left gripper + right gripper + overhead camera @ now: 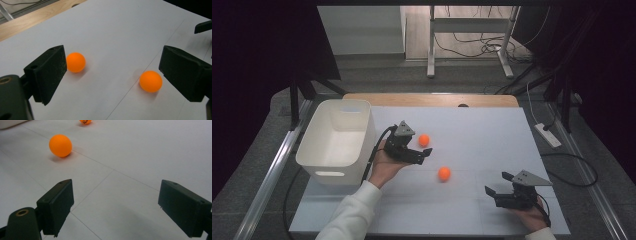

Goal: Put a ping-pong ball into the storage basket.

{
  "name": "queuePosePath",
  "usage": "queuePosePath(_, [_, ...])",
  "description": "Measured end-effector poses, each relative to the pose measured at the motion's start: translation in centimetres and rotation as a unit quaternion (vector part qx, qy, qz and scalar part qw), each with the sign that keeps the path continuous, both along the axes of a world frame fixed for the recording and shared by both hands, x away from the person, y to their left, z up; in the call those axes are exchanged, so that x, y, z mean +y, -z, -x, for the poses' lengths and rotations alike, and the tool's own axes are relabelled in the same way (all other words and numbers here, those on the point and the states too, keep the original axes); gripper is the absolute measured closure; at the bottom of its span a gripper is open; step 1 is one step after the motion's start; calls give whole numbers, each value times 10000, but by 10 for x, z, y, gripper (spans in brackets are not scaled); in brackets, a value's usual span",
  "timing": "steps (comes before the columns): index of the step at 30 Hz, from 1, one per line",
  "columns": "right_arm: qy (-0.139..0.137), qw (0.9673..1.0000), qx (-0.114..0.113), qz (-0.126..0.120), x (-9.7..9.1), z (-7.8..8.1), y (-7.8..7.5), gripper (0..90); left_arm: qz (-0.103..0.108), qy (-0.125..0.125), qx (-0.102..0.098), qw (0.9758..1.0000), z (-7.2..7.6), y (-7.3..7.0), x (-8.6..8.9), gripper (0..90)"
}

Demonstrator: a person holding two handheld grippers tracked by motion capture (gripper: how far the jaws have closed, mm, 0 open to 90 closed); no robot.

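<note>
Reaching with my left gripper [421,152], jaws spread and empty, I have both orange balls [424,140] [444,173] loose on the white table [492,135]; the white bin [337,142] looks empty, and my right gripper [498,184] waits open.

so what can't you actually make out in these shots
- Far ball, right gripper view: cut off by the top edge; its dark print is too small to read.
- White bin, high view: near inside wall hidden by its own rim.
- Right hand, high view: cut off by the bottom edge.
</note>
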State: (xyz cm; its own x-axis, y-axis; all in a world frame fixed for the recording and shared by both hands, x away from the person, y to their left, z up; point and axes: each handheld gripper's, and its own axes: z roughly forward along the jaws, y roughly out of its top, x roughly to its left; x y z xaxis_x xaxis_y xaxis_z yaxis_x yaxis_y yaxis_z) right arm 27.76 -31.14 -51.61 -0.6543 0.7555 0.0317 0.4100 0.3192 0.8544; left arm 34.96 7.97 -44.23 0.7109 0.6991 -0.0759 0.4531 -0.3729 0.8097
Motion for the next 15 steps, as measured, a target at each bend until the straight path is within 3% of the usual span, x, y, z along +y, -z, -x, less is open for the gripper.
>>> queuePosePath(15, [-16, 10000, 3, 8, 1, 0, 0, 135, -25, 16, 39, 10000, -3, 2, -2, 83])
